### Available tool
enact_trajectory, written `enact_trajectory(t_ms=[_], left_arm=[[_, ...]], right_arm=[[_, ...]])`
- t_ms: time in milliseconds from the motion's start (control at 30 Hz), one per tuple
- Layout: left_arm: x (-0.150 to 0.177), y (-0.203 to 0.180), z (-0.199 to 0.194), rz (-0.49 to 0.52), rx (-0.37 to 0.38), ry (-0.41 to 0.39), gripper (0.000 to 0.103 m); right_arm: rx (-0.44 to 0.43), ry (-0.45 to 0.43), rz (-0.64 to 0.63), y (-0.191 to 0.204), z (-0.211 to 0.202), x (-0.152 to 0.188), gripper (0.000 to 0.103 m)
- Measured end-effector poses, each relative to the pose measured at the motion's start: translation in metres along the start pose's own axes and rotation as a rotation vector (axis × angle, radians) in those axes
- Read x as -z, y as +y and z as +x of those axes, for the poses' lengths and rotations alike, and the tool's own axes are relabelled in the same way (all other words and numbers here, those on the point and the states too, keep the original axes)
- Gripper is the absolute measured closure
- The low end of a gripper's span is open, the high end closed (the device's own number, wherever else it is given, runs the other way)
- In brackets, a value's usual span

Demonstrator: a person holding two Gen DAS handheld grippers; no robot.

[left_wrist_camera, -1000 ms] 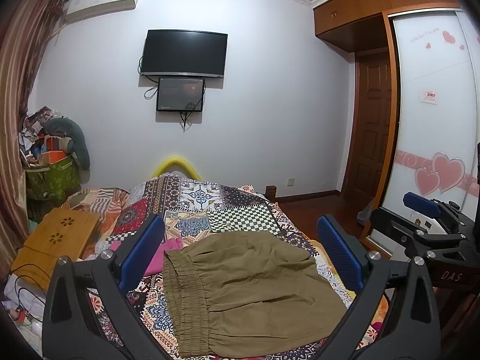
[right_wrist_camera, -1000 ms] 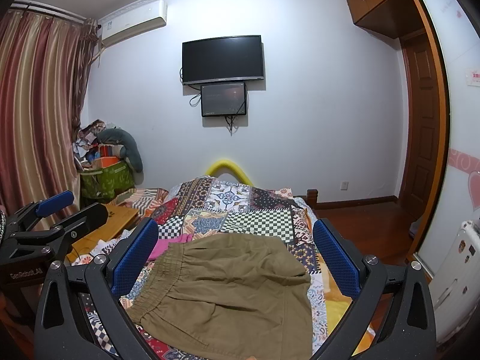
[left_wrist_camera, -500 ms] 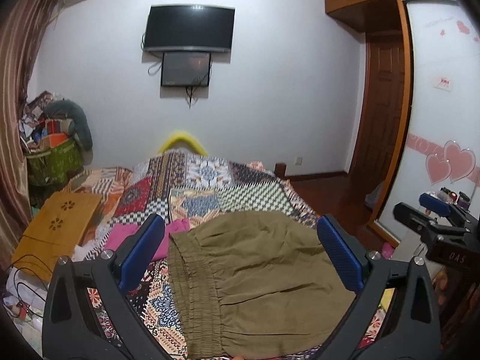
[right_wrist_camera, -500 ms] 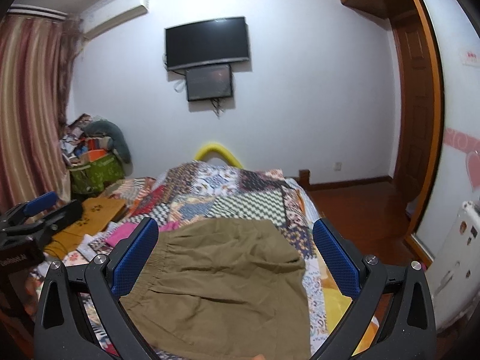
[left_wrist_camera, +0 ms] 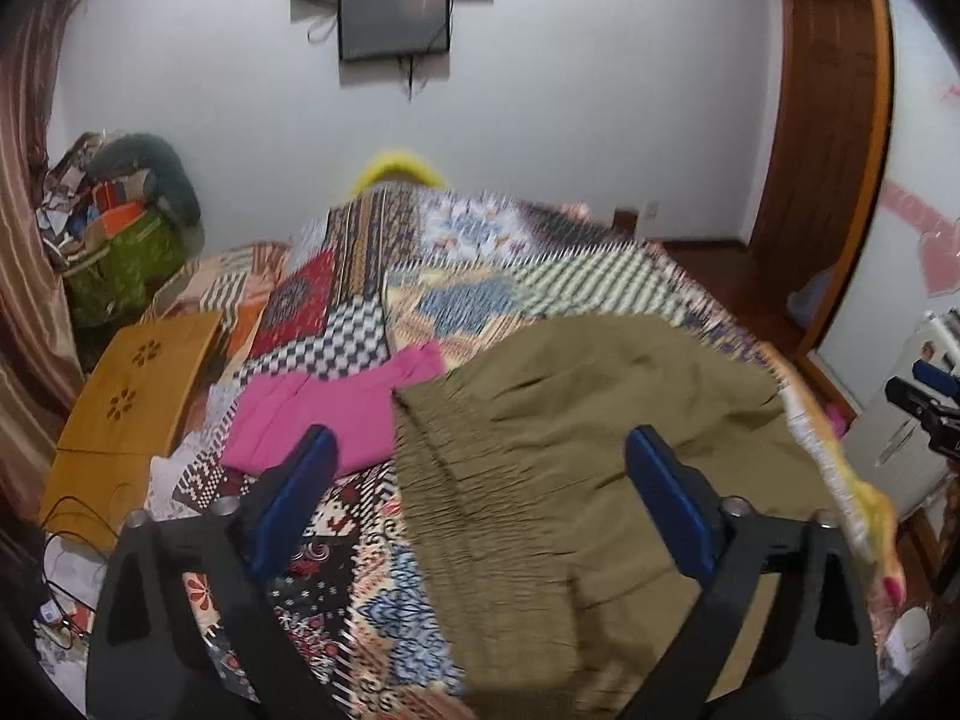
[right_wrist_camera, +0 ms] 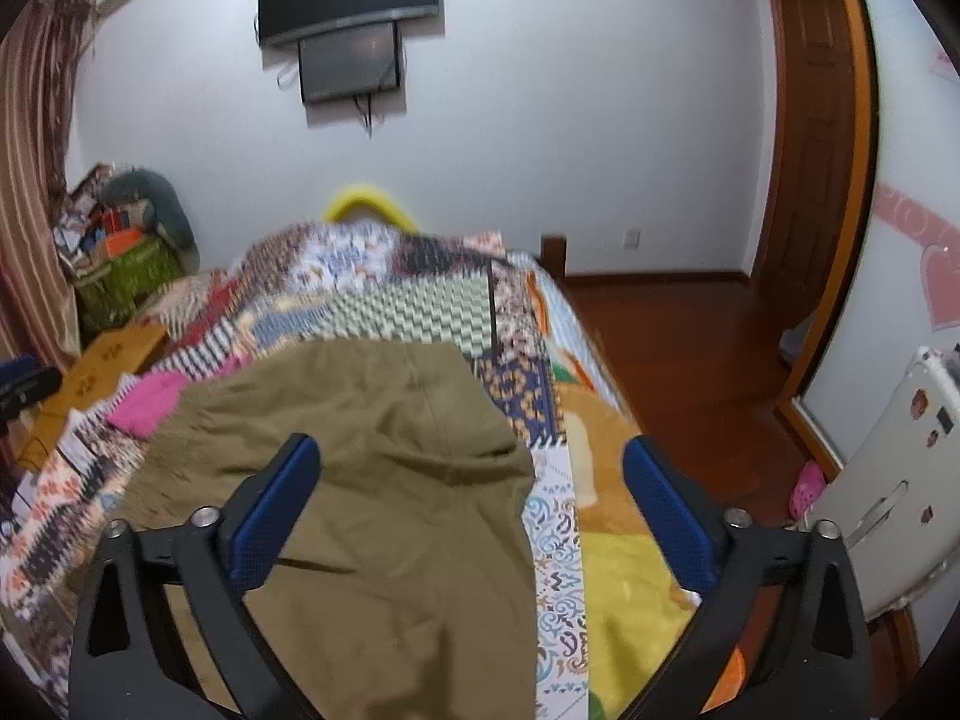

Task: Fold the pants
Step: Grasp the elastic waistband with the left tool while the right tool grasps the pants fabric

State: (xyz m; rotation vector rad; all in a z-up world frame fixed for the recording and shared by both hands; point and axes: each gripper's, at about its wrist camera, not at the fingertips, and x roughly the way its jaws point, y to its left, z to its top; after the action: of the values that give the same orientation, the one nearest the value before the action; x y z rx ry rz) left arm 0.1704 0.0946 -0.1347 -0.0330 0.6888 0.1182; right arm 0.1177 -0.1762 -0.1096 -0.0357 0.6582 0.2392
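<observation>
Both tongs, left tongs (left_wrist_camera: pixel 477 480) and right tongs (right_wrist_camera: pixel 471 480), gape wide and empty above olive pants (right_wrist_camera: pixel 372 450) spread on the patchwork bed (left_wrist_camera: pixel 468 294).

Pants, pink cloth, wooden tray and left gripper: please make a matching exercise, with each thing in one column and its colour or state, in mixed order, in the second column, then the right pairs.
Things:
1. pants
2. pink cloth
3. wooden tray
4. left gripper

States:
A. open, holding nothing
B. olive, spread flat on the patchwork quilt
C. light brown, with flower-shaped cut-outs
D. lying beside the elastic waistband

Pairs: 1-B, 2-D, 3-C, 4-A
</observation>
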Motion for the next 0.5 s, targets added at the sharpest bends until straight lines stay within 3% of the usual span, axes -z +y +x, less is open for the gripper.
enact_trajectory(t_ms=[300, 500], left_arm=[[0.027, 0.011, 0.070, -0.024, 0.088, 0.206, 0.034], [0.046, 0.004, 0.098, -0.021, 0.126, 0.307, 0.035]], right_arm=[[-0.027, 0.175, 0.016, -0.022, 0.067, 0.018, 0.028], [-0.061, 0.291, 0.028, -0.031, 0.106, 0.028, 0.044]])
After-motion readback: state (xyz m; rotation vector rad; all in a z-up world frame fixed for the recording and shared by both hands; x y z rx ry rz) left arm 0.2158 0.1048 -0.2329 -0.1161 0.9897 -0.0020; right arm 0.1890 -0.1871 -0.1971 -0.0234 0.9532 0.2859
